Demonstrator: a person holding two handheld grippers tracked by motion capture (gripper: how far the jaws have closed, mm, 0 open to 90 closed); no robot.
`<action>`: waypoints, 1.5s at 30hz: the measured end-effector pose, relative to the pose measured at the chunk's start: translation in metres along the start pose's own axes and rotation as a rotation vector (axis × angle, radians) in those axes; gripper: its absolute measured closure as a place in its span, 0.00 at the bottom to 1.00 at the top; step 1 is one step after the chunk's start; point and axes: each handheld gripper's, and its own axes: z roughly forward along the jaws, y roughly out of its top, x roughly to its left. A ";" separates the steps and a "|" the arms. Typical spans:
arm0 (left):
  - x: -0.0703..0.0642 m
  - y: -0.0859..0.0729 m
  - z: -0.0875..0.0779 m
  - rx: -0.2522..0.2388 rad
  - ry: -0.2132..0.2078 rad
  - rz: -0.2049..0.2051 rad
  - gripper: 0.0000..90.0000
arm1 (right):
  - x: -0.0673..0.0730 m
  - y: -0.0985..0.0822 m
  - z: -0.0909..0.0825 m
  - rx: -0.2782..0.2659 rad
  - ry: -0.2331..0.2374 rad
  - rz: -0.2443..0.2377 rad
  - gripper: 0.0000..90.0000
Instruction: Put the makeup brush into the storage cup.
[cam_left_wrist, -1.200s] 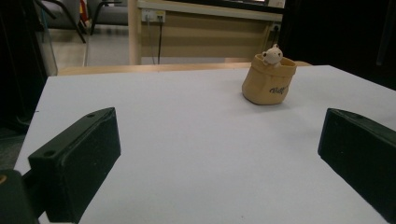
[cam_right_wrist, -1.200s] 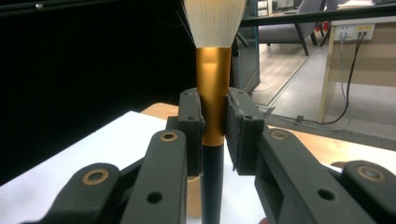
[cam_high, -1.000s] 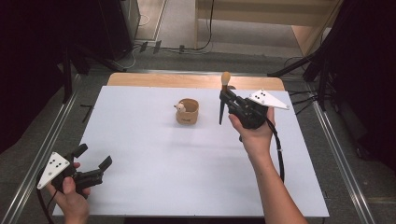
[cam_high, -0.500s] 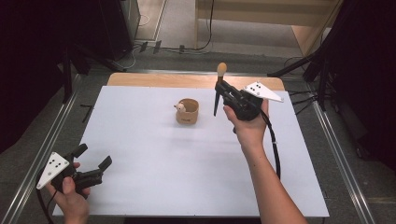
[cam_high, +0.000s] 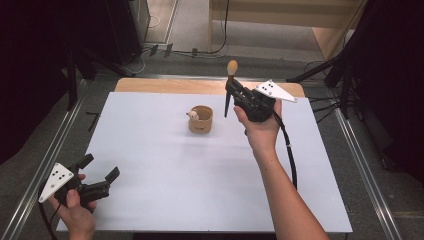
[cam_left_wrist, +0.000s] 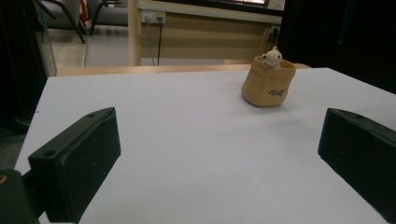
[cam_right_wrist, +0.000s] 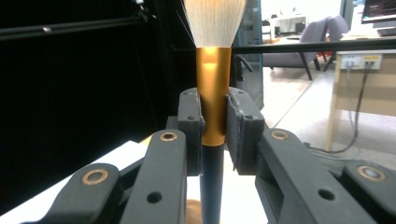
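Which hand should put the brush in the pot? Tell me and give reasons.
Right. The right hand-held gripper is shut on the brush, upright and close beside the pot. The left hand-held gripper is open, holding nothing, at the table's near corner.

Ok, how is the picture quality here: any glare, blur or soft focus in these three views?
High view: even light, sharp, dark surroundings. Left gripper view: near jaws soft, the pot crisp, its shadow faint on the table. Right gripper view: bright glare on the brush ferrule, bristles washed out, background office overexposed.
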 end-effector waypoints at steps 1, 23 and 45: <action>0.000 0.000 0.000 0.000 0.000 -0.001 0.00 | 0.000 0.000 0.002 0.000 0.004 0.000 0.88; 0.002 -0.001 0.001 -0.003 -0.002 -0.008 0.00 | 0.009 -0.002 0.037 -0.002 0.031 -0.033 0.88; 0.001 0.000 0.001 -0.007 -0.008 -0.011 0.00 | 0.010 -0.018 0.057 -0.001 0.065 0.022 0.88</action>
